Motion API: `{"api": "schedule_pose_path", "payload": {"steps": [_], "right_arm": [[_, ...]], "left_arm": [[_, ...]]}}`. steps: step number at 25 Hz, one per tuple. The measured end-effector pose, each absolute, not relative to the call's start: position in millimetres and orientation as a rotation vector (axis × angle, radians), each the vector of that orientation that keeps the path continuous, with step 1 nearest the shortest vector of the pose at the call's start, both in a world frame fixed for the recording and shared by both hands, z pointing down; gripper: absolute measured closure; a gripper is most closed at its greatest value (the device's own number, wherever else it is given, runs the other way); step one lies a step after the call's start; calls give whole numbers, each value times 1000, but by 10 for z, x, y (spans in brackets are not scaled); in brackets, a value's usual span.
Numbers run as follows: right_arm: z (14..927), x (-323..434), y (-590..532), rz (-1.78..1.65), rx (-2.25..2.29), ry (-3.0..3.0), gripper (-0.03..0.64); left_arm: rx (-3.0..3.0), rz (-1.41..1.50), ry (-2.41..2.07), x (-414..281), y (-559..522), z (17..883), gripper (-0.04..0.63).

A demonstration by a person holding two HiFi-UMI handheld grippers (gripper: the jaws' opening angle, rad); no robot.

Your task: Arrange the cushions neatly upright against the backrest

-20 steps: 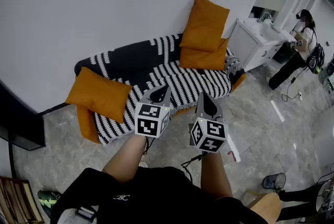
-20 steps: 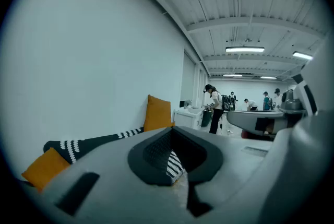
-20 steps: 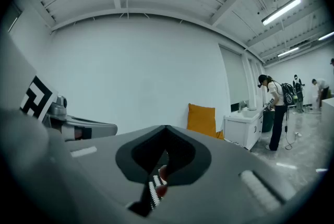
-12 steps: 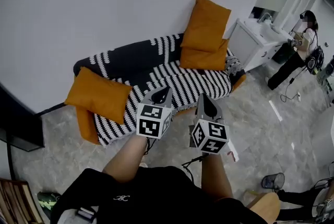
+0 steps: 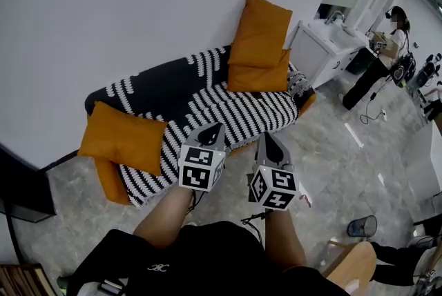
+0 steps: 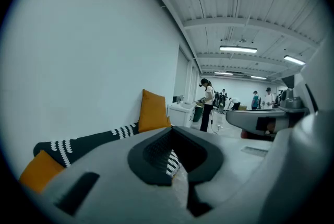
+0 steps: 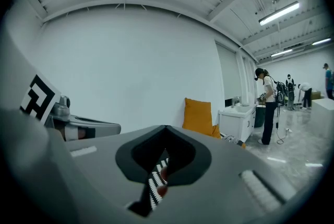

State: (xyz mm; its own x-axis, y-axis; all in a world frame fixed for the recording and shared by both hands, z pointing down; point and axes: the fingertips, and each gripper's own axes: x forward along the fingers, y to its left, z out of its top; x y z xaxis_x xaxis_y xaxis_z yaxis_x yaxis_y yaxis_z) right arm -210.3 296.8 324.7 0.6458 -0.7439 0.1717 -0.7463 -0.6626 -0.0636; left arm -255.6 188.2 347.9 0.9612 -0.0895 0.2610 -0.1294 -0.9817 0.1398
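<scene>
- Holding level and a little nose-down: left tool (image 5: pixel 211 130) and right tool (image 5: pixel 268 141) sit side by side over the floor (image 5: pixel 324 150), just short of the sofa's (image 5: pixel 110 181) front edge.
- Jaws on both tools are pressed together. Each gripper view shows nothing pinched, only a sliver of striped fabric seen through the notch.
- Task items: three orange cushions on the sofa, which is draped in a black-and-white throw (image 5: pixel 221 100).
- Left cushion (image 5: pixel 123 138): slumped at the sofa's left end, away from the backrest (image 5: pixel 148 84).
  - Its long axis runs roughly along the sofa's length.
  - It lies ahead and to the left of the left tool, near it, so the left hand is the closer one. Judged the likely first pick.
- Upright cushion (image 5: pixel 260 30): stands at the right end against the wall, resting on the flat cushion (image 5: pixel 258 75) beneath it.
  - Both lie straight ahead of the right tool, well apart from it across the seat.
- Hard to make out:
  - whether the left cushion rests on the seat or on the arm;
  - how much of the flat cushion the upright one covers;
  - the seat itself in the gripper views, where the tool bodies block it.
- Background: white cabinet (image 5: pixel 319 47) and a person (image 5: pixel 378 56) stand beyond the sofa's right end.
</scene>
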Motion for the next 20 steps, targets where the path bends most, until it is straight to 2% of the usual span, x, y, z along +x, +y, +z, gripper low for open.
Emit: {"api": "schedule_pose_path", "payload": {"steps": [10, 20], "right_arm": [[3449, -2017, 2938, 350, 2882, -1145, 609], [3651, -1202, 3052, 418, 2920, -1160, 607]], "left_arm": [[2947, 440, -10, -2365, 1813, 3687, 588], [2979, 472, -11, -1586, 1885, 3771, 588]]}}
